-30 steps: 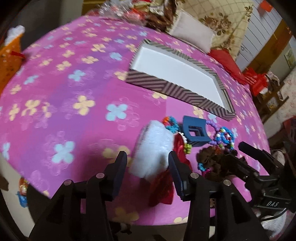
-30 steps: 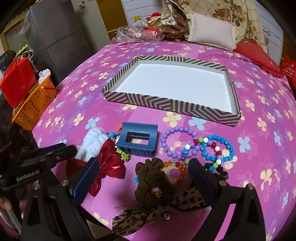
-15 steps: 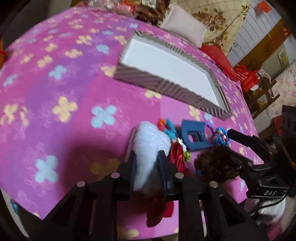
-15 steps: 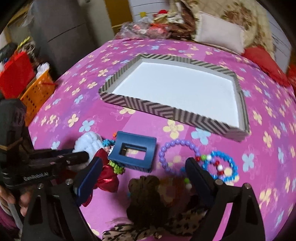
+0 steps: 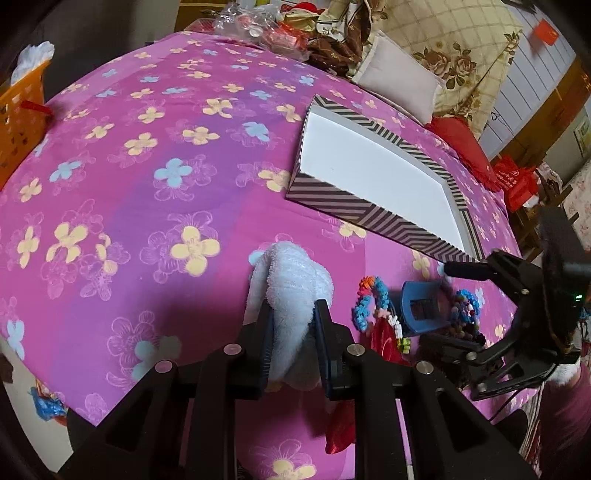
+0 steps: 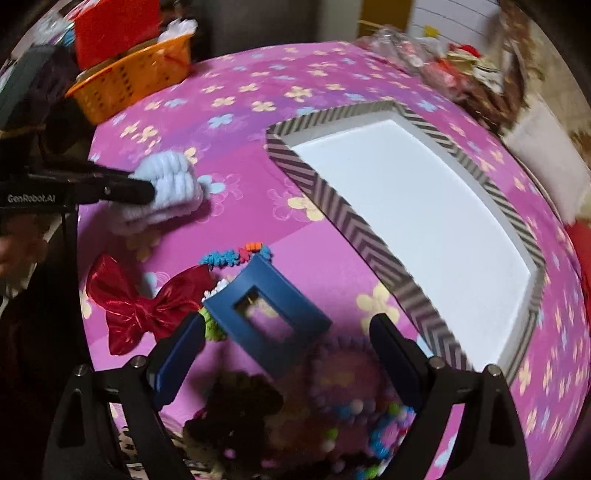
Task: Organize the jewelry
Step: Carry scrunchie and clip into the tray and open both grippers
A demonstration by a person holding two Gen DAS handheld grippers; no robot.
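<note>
My left gripper (image 5: 293,317) is shut on a fluffy white scrunchie (image 5: 291,284) and holds it just above the pink flowered bedspread; it also shows in the right wrist view (image 6: 166,192). My right gripper (image 6: 288,339) is open over a blue hair claw (image 6: 266,314). A red bow (image 6: 144,306), a brown scrunchie (image 6: 236,410) and bead bracelets (image 6: 351,387) lie around the claw. The striped tray (image 6: 351,218) with a white floor lies beyond, with nothing in it.
An orange basket (image 6: 129,83) stands off the bed's left edge. Pillows (image 5: 399,79) and a heap of bags (image 5: 280,29) lie at the far side. The bedspread (image 5: 147,166) stretches wide to the left of the tray.
My left gripper has shut on the white scrunchie and lifted it away to the left of the pile. My right gripper has moved in low over the blue claw.
</note>
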